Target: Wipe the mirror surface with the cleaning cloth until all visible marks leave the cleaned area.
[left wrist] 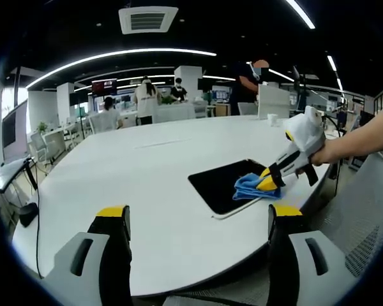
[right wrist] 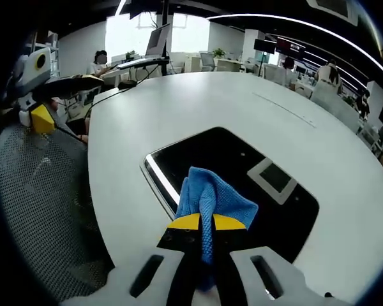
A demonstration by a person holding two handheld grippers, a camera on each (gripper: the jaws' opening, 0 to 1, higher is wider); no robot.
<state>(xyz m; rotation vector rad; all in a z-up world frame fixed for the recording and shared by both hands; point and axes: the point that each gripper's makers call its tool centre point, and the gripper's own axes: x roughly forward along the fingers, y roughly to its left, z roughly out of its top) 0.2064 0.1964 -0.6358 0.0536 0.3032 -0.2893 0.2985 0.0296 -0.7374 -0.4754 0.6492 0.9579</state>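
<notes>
On the mirror [right wrist: 242, 172], right tongs [right wrist: 203, 224] pinch the blue cloth [right wrist: 212, 199].

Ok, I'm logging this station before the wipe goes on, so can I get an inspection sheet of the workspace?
Surface: large white table, rounded edge, bare around the mirror.
Job's things: dark mirror flat on the table near its edge, reflecting a ceiling panel; blue cleaning cloth resting on the mirror's near part.
Clutter: white cup at the table's far side.
Grippers: right tongs shut on the cleaning cloth, pressing it on the mirror; left tongs open, over the table edge, holding nothing.
Cables: a dark cable hangs past the table's left edge.
Surroundings: open office, mesh chair beside the table, people at far desks.
</notes>
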